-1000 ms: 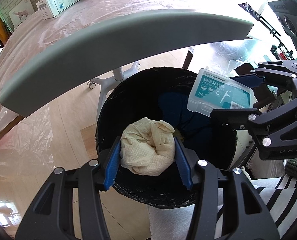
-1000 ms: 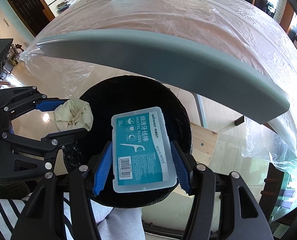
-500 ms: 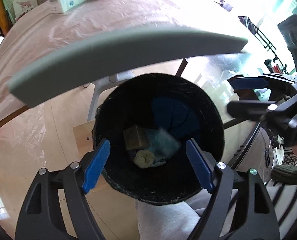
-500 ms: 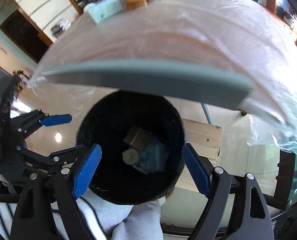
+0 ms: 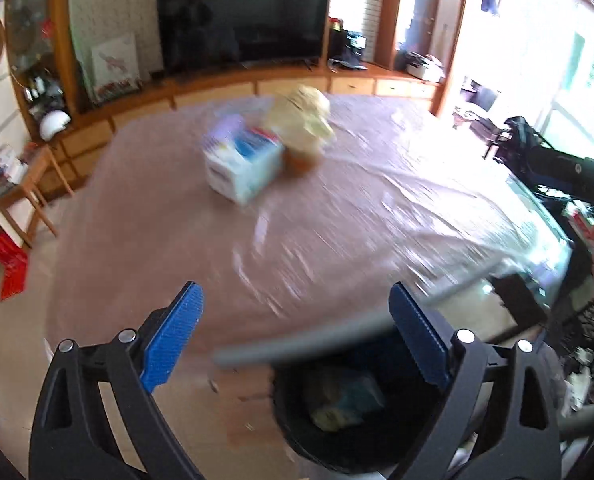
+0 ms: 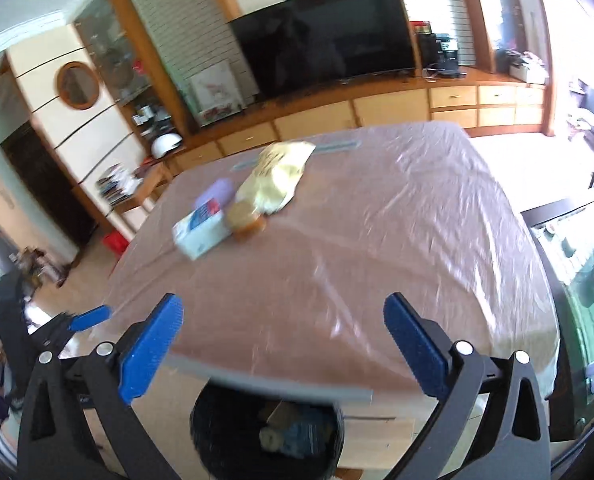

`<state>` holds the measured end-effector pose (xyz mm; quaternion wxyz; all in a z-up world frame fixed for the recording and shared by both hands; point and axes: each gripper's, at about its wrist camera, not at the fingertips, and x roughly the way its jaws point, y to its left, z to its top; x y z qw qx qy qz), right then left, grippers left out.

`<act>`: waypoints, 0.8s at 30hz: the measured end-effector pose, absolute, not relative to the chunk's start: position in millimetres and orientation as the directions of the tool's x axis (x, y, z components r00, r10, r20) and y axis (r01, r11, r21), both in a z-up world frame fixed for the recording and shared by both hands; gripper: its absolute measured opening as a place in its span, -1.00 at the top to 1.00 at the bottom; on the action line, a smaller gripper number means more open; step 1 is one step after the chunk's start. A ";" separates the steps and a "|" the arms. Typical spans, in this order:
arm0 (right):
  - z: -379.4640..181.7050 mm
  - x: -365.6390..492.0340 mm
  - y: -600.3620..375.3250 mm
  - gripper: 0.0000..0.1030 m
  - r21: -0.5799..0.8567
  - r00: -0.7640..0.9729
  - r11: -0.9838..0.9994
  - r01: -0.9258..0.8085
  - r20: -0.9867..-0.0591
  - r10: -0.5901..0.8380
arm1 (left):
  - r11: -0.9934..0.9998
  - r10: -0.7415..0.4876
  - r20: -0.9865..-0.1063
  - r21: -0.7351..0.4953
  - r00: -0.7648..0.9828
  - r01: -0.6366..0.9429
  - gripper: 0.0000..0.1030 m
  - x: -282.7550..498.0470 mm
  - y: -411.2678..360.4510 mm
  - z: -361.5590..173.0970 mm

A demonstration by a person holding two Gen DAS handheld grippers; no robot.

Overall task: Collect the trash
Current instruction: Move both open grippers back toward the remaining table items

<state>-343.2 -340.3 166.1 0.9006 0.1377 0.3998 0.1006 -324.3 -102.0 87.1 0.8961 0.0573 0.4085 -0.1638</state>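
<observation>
In the left wrist view, the left gripper [image 5: 293, 340] is spread wide and empty; the cloth it pinched a second ago now seems, through blur, to lie in the black bin [image 5: 297, 436] below the table's near edge [image 5: 297, 350]; in the right wrist view, the right gripper [image 6: 283, 342] is also spread, its floss box dropped too; remaining trash [image 6: 275, 178] waits near the table's far edge.

Both the left gripper [image 5: 295, 338] and the right gripper [image 6: 283, 346] are black plastic frames with triangular cut-outs, silver round screw heads at the joints, and two flat finger pads [image 5: 173, 336] of ridged bright blue.
</observation>
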 end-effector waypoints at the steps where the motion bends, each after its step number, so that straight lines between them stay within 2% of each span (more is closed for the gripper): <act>1: 167.9 -332.2 -338.1 -0.92 0.329 0.660 0.942 -0.060 -0.695 0.285 | 0.943 -0.237 -0.745 -0.023 0.624 0.331 -0.84 -314.6 -99.9 90.2; 14: 163.8 -211.5 -289.9 -0.92 0.331 0.603 0.943 0.003 -0.753 0.263 | 0.944 -0.195 -0.753 0.030 0.629 0.329 -0.84 -227.0 -71.2 91.0; 24: 138.4 -143.2 -266.6 -0.92 0.357 0.546 0.930 0.090 -0.799 0.253 | 0.910 -0.240 -0.774 0.030 0.585 0.414 -0.84 -186.9 -74.3 75.4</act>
